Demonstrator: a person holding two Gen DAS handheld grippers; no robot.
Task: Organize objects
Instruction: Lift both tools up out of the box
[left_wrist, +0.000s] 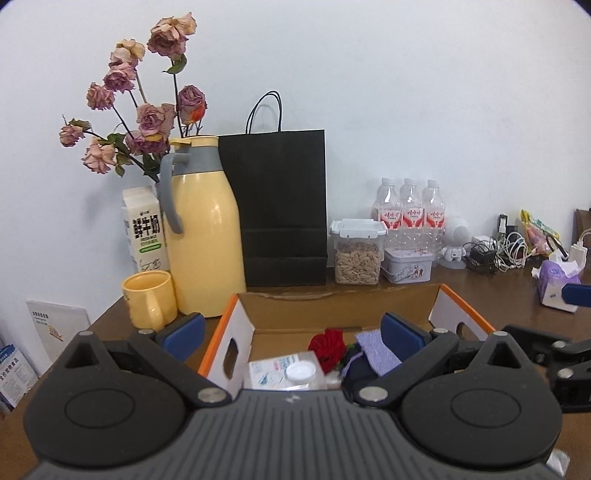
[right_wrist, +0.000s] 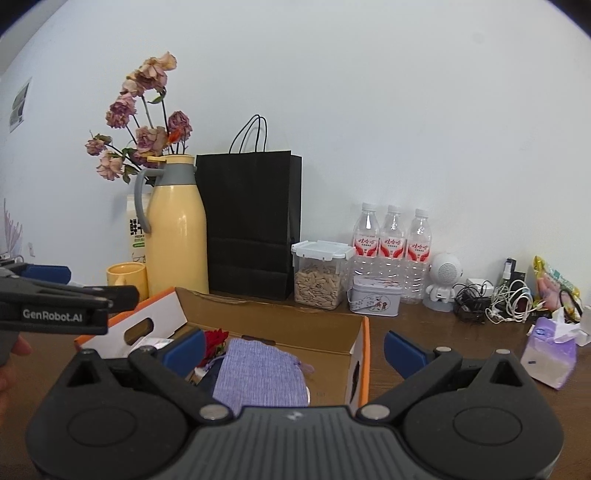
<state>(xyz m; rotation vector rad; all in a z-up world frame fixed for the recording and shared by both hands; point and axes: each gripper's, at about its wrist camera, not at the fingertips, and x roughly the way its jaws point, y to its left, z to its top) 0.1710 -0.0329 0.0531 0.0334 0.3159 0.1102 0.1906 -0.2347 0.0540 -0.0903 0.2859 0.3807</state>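
Cardboard box (right_wrist: 280, 325) between splayed tongs (right_wrist: 293, 349)

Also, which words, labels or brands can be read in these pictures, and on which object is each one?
"GenRobot.AI": side of the left gripper.
"鲜牛奶": milk carton.
Red labels on the three water bottles: characters too blurred to read.
Booklets at the left edge, tin box: print too small to read.

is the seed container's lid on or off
On. The white clip lid sits flat across the clear seed container, seeds filling roughly the lower two thirds.
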